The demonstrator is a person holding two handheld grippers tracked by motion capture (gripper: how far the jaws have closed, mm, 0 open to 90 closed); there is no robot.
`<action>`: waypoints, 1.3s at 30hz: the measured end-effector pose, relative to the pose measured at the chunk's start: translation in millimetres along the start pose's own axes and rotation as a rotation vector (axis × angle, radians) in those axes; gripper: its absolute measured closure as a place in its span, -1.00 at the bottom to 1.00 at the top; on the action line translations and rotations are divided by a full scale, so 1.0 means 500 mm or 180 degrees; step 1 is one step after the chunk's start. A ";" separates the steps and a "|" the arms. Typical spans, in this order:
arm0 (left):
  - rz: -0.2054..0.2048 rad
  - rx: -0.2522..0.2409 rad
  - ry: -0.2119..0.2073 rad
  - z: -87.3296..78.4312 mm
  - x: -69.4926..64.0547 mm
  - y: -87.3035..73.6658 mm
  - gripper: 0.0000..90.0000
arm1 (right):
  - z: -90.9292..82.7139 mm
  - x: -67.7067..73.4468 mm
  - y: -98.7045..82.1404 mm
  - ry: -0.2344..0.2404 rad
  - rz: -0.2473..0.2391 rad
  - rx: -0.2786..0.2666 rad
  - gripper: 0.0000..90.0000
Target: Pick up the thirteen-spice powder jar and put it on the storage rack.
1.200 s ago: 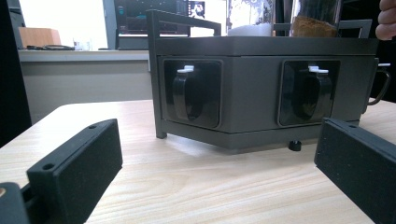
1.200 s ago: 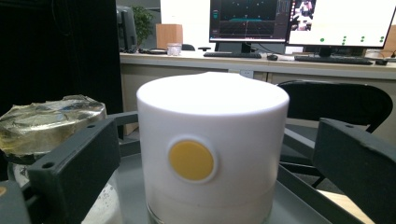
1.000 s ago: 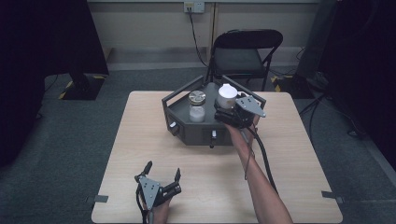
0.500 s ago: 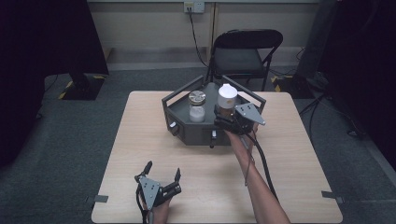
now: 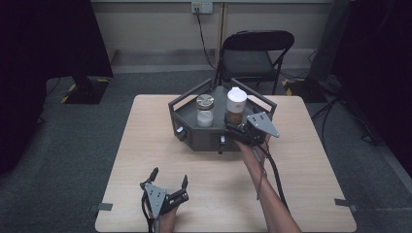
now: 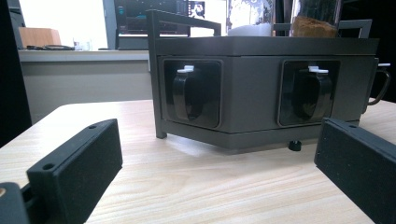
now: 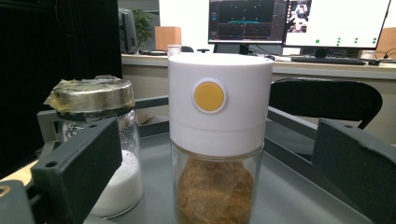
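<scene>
Fingers [image 7: 74,163] of the right gripper [image 5: 236,127] are spread either side of the brown-filled jar [image 7: 219,140] standing in the grey tray [image 5: 194,133], and should be closed squarely on its glass below the white cap.

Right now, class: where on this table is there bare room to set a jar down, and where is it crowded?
Bare table left of the dark tray, and right of the forearm. Crowded: inside the tray, around both jars.

The brown-filled jar [image 7: 217,140] is cut off at the bottom edge; its base perhaps rests on the tray [image 7: 299,196].
</scene>
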State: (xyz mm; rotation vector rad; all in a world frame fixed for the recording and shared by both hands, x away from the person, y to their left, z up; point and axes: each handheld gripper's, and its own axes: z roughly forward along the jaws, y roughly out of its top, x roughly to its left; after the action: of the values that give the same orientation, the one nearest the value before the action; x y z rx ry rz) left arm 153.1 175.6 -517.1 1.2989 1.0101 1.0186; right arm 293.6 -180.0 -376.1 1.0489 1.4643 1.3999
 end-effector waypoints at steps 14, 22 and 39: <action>0.0002 0.0003 -0.0001 0.000 0.000 0.000 -1.00 | -0.054 -0.007 -0.007 0.0091 0.0056 -0.0043 -0.98; 0.0006 0.0002 0.0000 0.000 0.000 0.000 -1.00 | -0.095 -0.009 -0.023 0.0096 0.0054 -0.0116 -0.98; 0.0005 0.0000 0.0000 0.000 0.000 0.000 -1.00 | -0.175 0.001 -0.074 0.0094 -0.0077 -0.0222 -0.99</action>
State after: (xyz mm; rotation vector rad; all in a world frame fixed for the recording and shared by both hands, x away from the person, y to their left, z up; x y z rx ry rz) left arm 153.2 175.7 -517.1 1.2999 1.0092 1.0199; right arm 209.0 -207.0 -410.3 0.9677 1.4344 1.4443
